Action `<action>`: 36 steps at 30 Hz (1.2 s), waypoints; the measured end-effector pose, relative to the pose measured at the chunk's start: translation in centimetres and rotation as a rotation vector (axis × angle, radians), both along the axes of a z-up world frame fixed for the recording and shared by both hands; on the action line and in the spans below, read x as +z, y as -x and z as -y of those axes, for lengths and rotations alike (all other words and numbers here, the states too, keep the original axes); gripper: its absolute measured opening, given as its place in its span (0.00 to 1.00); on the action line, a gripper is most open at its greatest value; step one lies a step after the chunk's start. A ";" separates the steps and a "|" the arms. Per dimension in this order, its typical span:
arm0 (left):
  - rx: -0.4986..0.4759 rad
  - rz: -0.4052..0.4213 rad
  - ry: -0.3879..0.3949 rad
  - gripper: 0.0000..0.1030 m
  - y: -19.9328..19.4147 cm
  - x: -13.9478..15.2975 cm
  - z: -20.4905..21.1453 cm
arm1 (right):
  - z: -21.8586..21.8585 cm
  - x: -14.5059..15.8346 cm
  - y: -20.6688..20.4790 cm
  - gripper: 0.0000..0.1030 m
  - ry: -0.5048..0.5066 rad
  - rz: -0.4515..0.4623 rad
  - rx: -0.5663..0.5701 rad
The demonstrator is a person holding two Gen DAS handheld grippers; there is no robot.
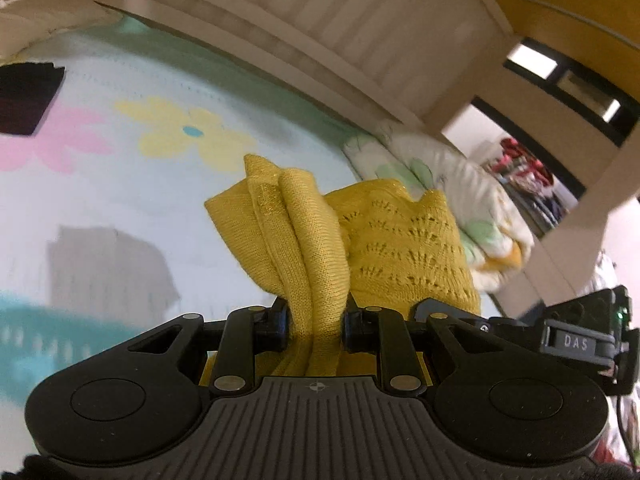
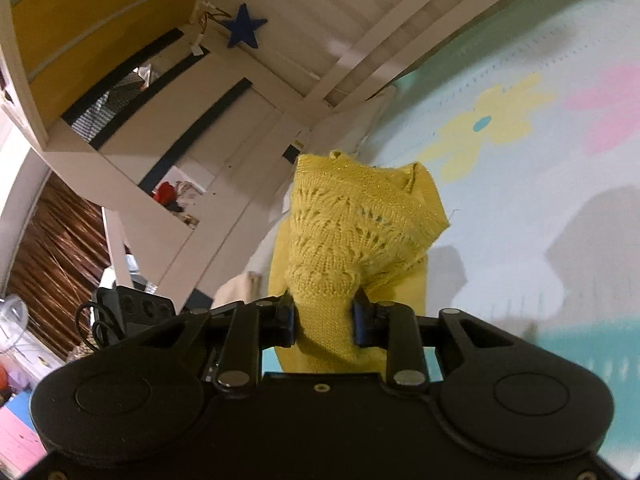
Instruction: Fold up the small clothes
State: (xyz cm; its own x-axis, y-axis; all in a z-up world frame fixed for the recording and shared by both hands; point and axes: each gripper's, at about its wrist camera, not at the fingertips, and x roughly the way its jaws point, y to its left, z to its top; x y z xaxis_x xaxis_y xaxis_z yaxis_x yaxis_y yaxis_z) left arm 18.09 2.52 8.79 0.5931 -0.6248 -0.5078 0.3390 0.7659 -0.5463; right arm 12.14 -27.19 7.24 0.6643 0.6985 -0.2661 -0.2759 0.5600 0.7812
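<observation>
Knitwear: yellow knit garment point(image 1: 400, 240), raised above the flowered bedspread point(image 1: 120, 184). Your left tool point(image 1: 316, 326) pinches one bunched edge, your right tool point(image 2: 324, 320) another, likely so the cloth hangs free for folding.

Your left gripper point(image 1: 316, 326) is matte black with a ribbed grey base, silver pivot pins on its linkage arms, two round caps and a small crosshair mark. Your right gripper point(image 2: 324, 322) is all black, with the same pins and caps, blue-tinged pads point(image 2: 362, 320) and one centre screw.
</observation>
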 end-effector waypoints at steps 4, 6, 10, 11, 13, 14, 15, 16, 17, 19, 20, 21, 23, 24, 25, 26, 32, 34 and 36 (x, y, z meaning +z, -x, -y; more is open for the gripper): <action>-0.012 -0.053 -0.028 0.22 1.1 -2.4 0.3 | 0.2 -1.9 2.2 0.36 -0.017 -0.048 0.007; 0.024 -0.088 -0.075 0.22 0.3 -4.2 0.4 | 0.4 -3.1 2.2 0.36 0.034 -0.083 -0.007; 0.173 -0.186 -0.273 0.25 -1.6 -8.9 -0.3 | 1.2 -5.5 0.5 0.44 0.433 -0.199 -0.144; 0.196 -0.177 -0.338 0.24 -1.6 -9.6 -0.4 | 1.5 -6.4 0.1 0.44 0.533 -0.227 -0.192; 0.226 -0.146 -0.410 0.24 -1.8 -10.2 -0.4 | 2.4 -7.3 0.0 0.44 0.590 -0.236 -0.245; 0.236 -0.144 -0.401 0.24 -2.0 -10.2 -0.6 | 3.0 -7.4 -0.1 0.45 0.571 -0.240 -0.270; 0.237 -0.135 -0.387 0.24 -2.1 -9.9 -0.6 | 3.3 -7.3 -0.2 0.49 0.551 -0.234 -0.283; 0.235 -0.114 -0.391 0.25 -2.1 -9.4 -0.3 | 3.4 -7.1 -0.2 0.55 0.550 -0.219 -0.289; 0.227 -0.082 -0.414 0.26 -1.6 -9.0 0.0 | 3.2 -6.8 -0.4 0.58 0.571 -0.200 -0.289; 0.190 -0.014 -0.470 0.28 -0.5 -8.2 0.9 | 2.3 -6.4 -0.7 0.67 0.621 -0.168 -0.269; 0.164 0.020 -0.497 0.33 0.2 -8.1 1.4 | 1.9 -6.6 -0.3 0.68 0.634 -0.156 -0.257; 0.144 0.054 -0.528 0.36 1.0 -8.3 2.3 | 1.4 -6.7 -0.3 0.73 0.646 -0.147 -0.249; 0.097 0.115 -0.605 0.42 1.1 -8.9 4.2 | 0.2 -7.3 -0.6 0.76 0.689 -0.133 -0.235; 0.082 0.123 -0.645 0.42 0.5 -9.4 5.1 | -0.4 -7.6 -1.2 0.77 0.720 -0.130 -0.230; 0.079 0.118 -0.666 0.42 0.3 -9.8 5.8 | -1.1 -7.9 -1.0 0.77 0.742 -0.129 -0.228; 0.082 0.099 -0.682 0.42 -0.5 -10.4 6.2 | -1.3 -8.3 -1.3 0.77 0.756 -0.133 -0.232; 0.127 -0.013 -0.696 0.51 -5.1 -13.5 6.6 | -2.3 -11.3 -4.1 0.84 0.853 -0.245 -0.252; 0.146 -0.041 -0.670 0.51 -5.8 -13.8 6.2 | -1.9 -12.4 -4.4 0.96 0.838 -0.282 -0.264; 0.162 -0.058 -0.652 0.52 -6.3 -13.8 5.9 | -1.2 -13.1 -4.9 0.99 0.793 -0.315 -0.282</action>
State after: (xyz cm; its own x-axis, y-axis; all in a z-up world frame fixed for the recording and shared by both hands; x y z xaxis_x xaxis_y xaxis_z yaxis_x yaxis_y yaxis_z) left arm 24.36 -3.41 -5.05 0.6142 -0.0850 -0.7845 0.1759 0.9839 0.0311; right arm 17.07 -26.00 -5.90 0.5982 0.0539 -0.7995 0.1154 0.9816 0.1525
